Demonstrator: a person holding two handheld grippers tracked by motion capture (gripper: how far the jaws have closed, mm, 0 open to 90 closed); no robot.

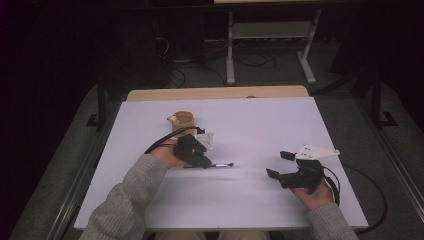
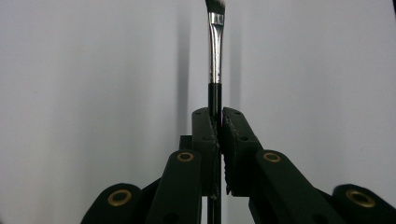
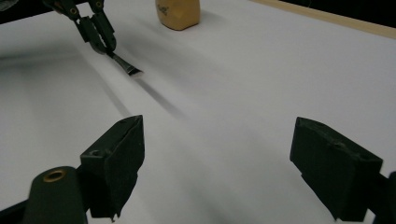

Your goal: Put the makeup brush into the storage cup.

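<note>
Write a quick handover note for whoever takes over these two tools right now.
Left tool: shut on the brush, gripping its black handle, bristles pointing toward table centre.
Right tool: open, holding nothing, over the white table on the right side.
Wooden cup: upright, just behind the left tool.
Done: brush is picked up.
Left: likely putting the brush into the cup, though that is a guess.

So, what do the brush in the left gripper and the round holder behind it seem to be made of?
The brush has a glossy black handle, probably lacquered wood or plastic, a shiny ferrule that reflects light like polished metal, and dark bristles with pale tips. The left gripper has its jaws shut on the handle. The holder looks like matte, light brown wood or bamboo; the grain is too blurred to confirm.
</note>
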